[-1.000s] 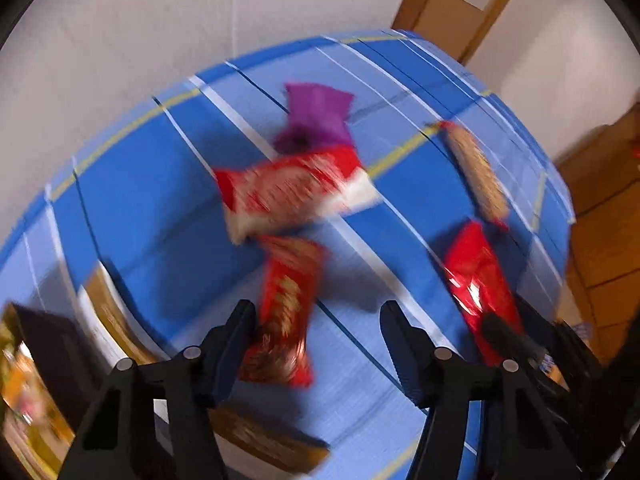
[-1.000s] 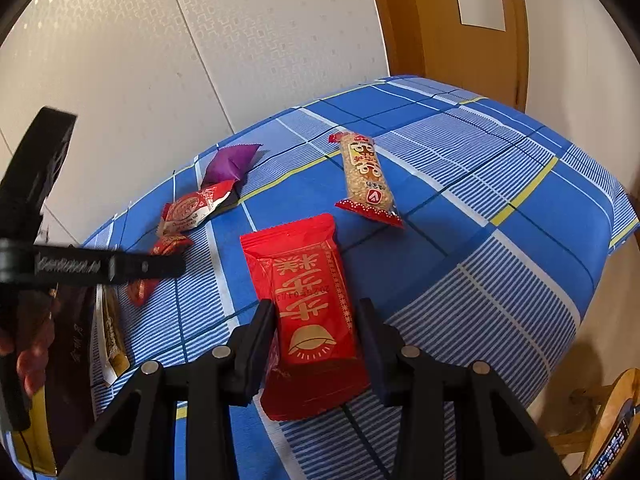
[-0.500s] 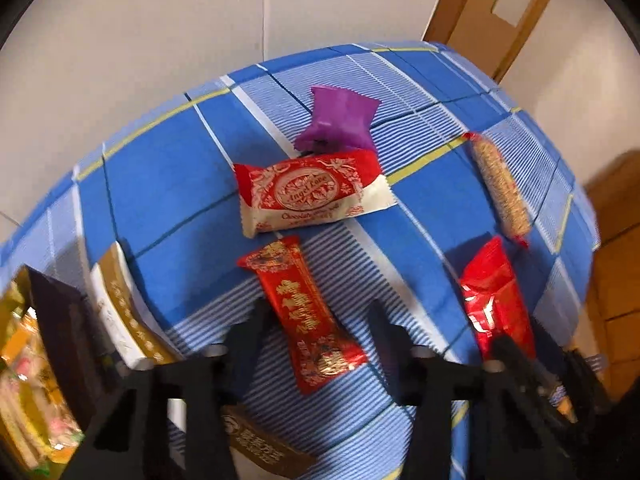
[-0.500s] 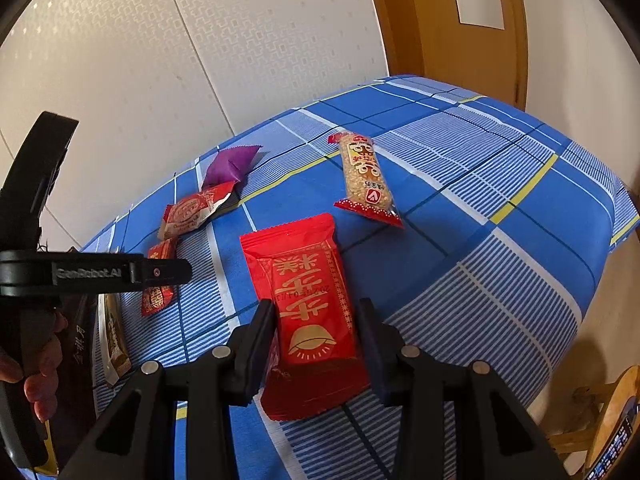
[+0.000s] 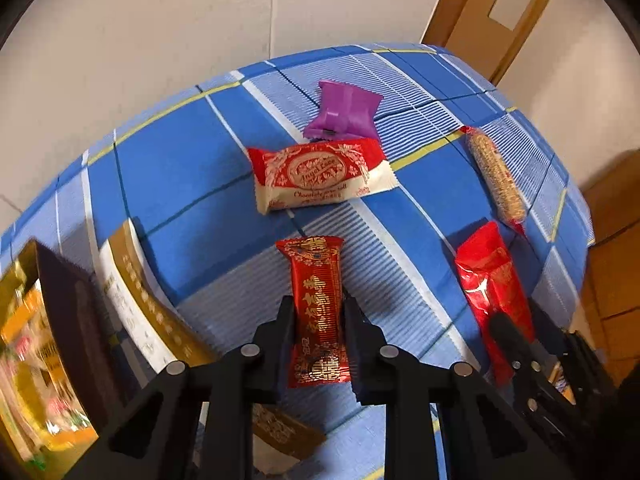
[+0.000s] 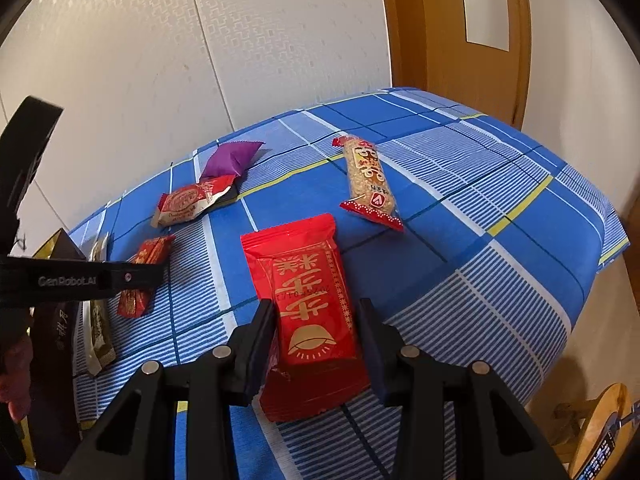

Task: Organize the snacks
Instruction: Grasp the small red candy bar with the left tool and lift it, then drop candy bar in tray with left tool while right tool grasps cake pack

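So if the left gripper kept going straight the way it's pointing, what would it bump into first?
The left gripper already straddles the slim red-and-gold snack. Straight ahead lies the red-and-white chocolate roll packet, probably first, with the purple packet just beyond. Depth is uncertain.

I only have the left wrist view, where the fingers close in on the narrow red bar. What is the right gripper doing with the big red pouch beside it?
Observer: In the right wrist view the right gripper straddles the red pouch, one finger along each long edge.
Operator: Is the pouch lifted?
Observer: No, it lies flat on the blue tablecloth, unbuckled.
Operator: And my red bar, is it off the table?
Observer: From the side the red bar looks flat on the cloth.
Operator: Anything else I am missing?
Observer: A bare hand grips the left gripper at the frame's left edge.
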